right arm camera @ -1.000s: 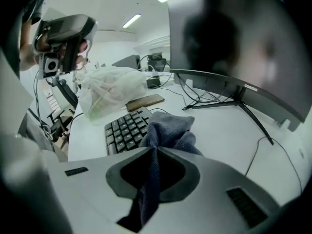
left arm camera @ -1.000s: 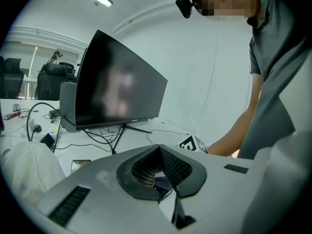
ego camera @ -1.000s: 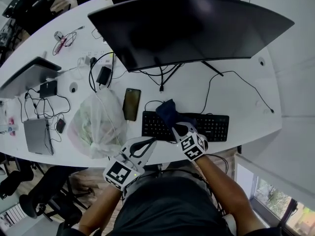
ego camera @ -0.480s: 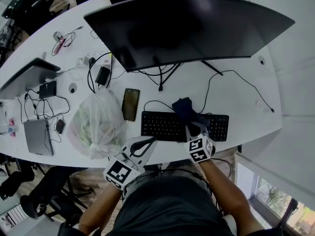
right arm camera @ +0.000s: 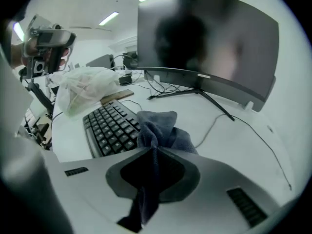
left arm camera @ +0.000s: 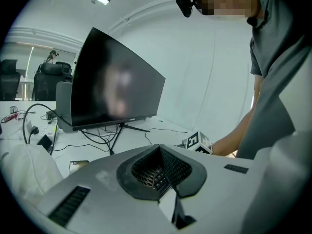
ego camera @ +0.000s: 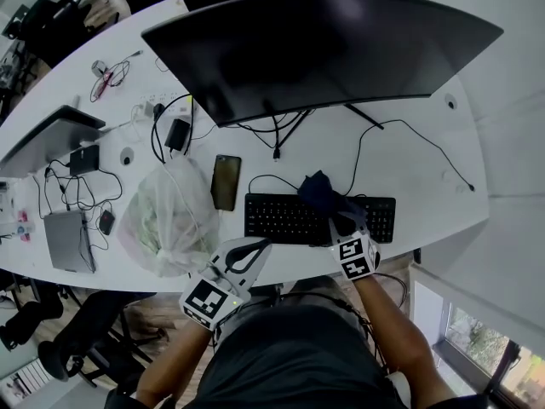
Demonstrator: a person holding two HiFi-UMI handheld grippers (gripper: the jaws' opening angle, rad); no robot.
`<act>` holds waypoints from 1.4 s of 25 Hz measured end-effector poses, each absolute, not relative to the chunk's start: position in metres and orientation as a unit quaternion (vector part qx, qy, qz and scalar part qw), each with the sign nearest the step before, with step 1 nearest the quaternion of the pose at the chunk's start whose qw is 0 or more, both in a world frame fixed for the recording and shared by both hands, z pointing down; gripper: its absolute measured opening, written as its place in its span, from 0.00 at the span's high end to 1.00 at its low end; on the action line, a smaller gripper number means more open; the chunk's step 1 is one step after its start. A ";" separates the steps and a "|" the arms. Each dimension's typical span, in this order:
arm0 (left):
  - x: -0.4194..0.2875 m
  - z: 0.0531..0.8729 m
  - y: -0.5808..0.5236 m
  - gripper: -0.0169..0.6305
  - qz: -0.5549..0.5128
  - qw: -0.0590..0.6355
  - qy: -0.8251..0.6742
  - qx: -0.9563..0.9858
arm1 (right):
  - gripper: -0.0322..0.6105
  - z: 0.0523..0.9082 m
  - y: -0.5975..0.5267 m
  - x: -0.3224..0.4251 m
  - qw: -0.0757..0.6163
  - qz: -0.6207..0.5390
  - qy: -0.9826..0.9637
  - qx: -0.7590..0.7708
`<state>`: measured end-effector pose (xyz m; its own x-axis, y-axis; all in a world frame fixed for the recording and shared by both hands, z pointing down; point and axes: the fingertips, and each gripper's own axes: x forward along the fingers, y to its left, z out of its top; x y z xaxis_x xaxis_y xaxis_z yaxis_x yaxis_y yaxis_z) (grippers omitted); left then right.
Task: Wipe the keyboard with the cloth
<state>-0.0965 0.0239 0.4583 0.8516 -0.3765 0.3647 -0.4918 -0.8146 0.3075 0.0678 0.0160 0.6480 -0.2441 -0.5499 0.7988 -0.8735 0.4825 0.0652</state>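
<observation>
in the head view a flat black keyboard [ego camera: 289, 218] lies on the white desk [ego camera: 409, 156] in front of a wide curved black monitor [ego camera: 324, 49]. a crumpled dark blue cloth [ego camera: 325, 194] sits on the right half of the keyboard, and the right gripper [ego camera: 342, 224] reaches down to it from the desk's near edge. the left gripper [ego camera: 254, 247] hangs near the desk's edge, left of the keyboard and apart from it, just beside a translucent white plastic bag [ego camera: 170, 211]. a dark phone [ego camera: 225, 181] lies between the bag and the keyboard's left end. in the left gripper view the left gripper [left arm camera: 160, 149] has its jaws together at the tips with nothing held between them; a few keyboard keys show through the hollow behind the tips, and the monitor [left arm camera: 112, 87] stands beyond on its thin legs. in the right gripper view the right gripper [right arm camera: 155, 148] is clamped on the cloth [right arm camera: 161, 128]: a strip of it runs back between the closed jaws, while the bunched part bulges past the tips, resting at the keyboard's [right arm camera: 109, 128] right end. the plastic bag [right arm camera: 87, 92] lies past the keyboard's far end.
</observation>
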 end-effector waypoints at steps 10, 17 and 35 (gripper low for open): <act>-0.095 0.461 0.032 0.97 0.145 0.196 -0.222 0.944 | 0.90 0.649 0.036 0.065 0.417 0.196 -0.747 0.479; -0.097 0.461 0.039 0.97 0.150 0.183 -0.217 0.947 | 0.90 0.647 0.051 -0.003 0.403 0.179 -0.800 0.407; -0.105 0.463 0.049 0.97 0.144 0.189 -0.224 0.945 | 0.90 0.647 0.036 -0.017 0.424 0.184 -0.797 0.390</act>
